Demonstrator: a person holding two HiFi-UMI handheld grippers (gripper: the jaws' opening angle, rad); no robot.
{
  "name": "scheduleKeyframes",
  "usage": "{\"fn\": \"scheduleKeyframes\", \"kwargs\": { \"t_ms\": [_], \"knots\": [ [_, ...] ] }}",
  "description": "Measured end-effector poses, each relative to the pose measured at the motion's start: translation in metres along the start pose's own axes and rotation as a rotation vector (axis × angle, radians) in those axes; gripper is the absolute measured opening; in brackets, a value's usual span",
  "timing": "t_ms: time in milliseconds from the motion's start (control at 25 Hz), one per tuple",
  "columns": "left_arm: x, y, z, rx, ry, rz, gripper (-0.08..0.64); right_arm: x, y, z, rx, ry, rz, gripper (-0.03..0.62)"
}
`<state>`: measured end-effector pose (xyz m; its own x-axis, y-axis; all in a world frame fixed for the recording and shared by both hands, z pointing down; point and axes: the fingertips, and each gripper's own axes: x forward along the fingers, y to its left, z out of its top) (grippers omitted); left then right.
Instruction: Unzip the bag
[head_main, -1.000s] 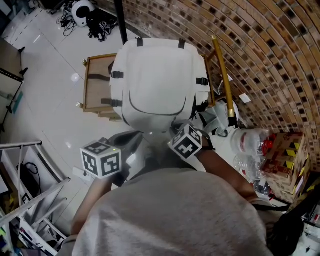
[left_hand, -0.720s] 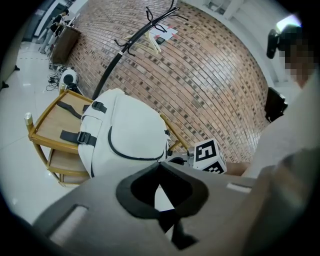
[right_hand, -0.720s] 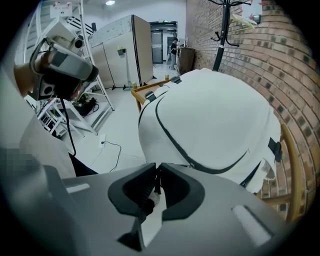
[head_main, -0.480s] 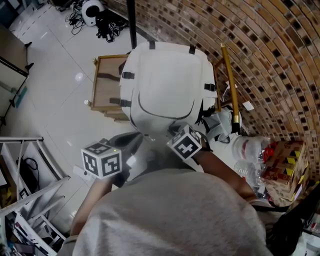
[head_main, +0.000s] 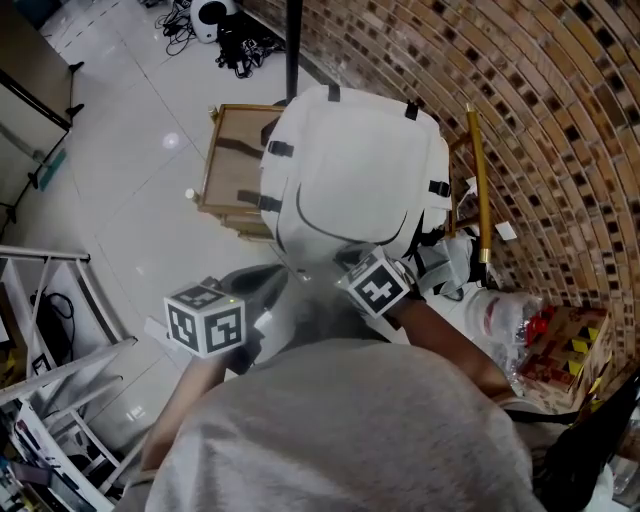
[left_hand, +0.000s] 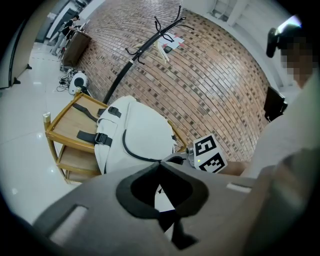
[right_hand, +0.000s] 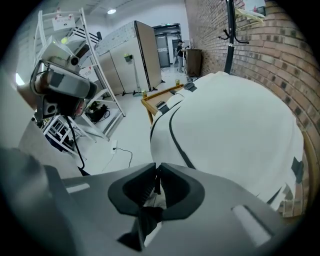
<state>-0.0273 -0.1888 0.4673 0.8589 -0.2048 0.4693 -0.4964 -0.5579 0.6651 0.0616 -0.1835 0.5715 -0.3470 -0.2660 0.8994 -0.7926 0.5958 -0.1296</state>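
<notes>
Nothing of the unzipping is done yet, as far as these views show. The bag (head_main: 360, 170) stands upright on the wooden cart (head_main: 228, 160), against the brick wall (head_main: 560, 120), its front face turned toward you. The dark curved zip (right_hand: 176, 137) on that front panel runs as one unbroken line with no gap in it, so I judge it fully closed. The zip of the main compartment does not show clearly in any view, and I cannot pick out a slider or pull tab.

Your left gripper (left_hand: 160, 166) is held low and close to your body, short of the bag, with its fingers (left_hand: 125, 186) pressed together at the tips and nothing caught between them. Your right gripper (right_hand: 156, 169) sits nearer, just off the bag's lower edge, and its fingers (right_hand: 125, 187) are also pressed together. Only a thin dark slit shows where they meet, and I see no pull or fabric in it. Neither gripper touches the bag.

So the whole job is left: find the slider, spread one pair of fingers and pinch the pull, likely steady the bag with the other gripper, then run the zip along its track.
</notes>
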Motion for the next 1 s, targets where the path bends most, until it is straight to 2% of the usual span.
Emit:
{"fn": "scheduleKeyframes", "kwargs": {
  "t_ms": [200,360,600,800,1000],
  "knots": [
    [-0.005,0.009,-0.001,-0.027,-0.017,0.020,0.002,0.002,-0.001,0.015,-0.016,-0.004,0.032,0.032],
    [-0.008,0.016,-0.002,-0.046,-0.028,0.036,0.002,0.005,0.007,0.031,0.043,-0.026,0.111,0.032],
    [-0.012,0.012,0.004,-0.032,-0.047,0.035,0.002,0.008,0.009,0.039,0.046,-0.026,0.139,0.032],
    [-0.020,0.016,0.004,-0.045,-0.063,0.060,0.001,0.014,0.016,0.052,-0.013,-0.025,0.137,0.032],
    [-0.028,0.019,0.009,-0.045,-0.087,0.084,0.002,0.016,0.017,0.064,-0.019,-0.028,0.148,0.032]
  ]
}}
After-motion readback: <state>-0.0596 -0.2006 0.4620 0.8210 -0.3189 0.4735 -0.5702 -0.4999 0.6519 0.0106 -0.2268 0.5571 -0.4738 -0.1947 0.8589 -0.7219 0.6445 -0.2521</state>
